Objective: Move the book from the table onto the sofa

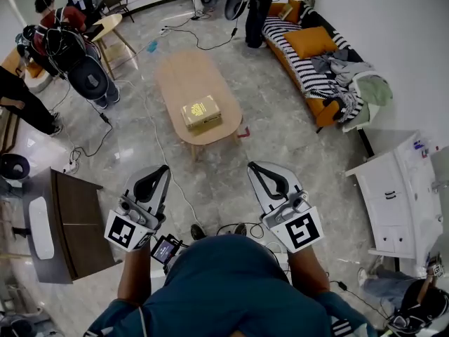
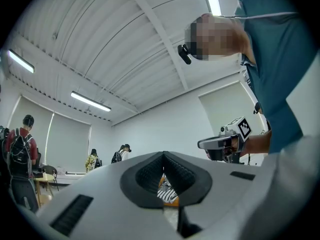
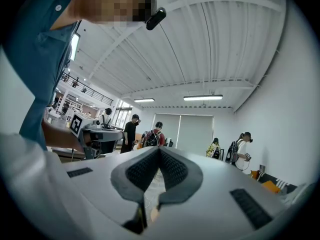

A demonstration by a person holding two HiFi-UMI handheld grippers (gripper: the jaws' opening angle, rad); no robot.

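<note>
The left gripper [image 1: 161, 171] and right gripper [image 1: 254, 168] are held clenched, empty. The yellow-green book [image 1: 200, 111] is laid on the oval wooden table [image 1: 182, 76] at 12 o'clock. Crumpled clothes [image 1: 347, 72] are heaped on the striped orange sofa [image 1: 295, 62] at 1 o'clock.

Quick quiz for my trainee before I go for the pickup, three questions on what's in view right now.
1. True or false: the left gripper and the right gripper are both shut with nothing between their jaws.
2. The book lies on: A the floor, B the oval table, C the white cabinet.
3. Fill in: in the head view, the striped sofa stands to the ___ of the table.

Key: 1 true; 2 B; 3 right.
</note>
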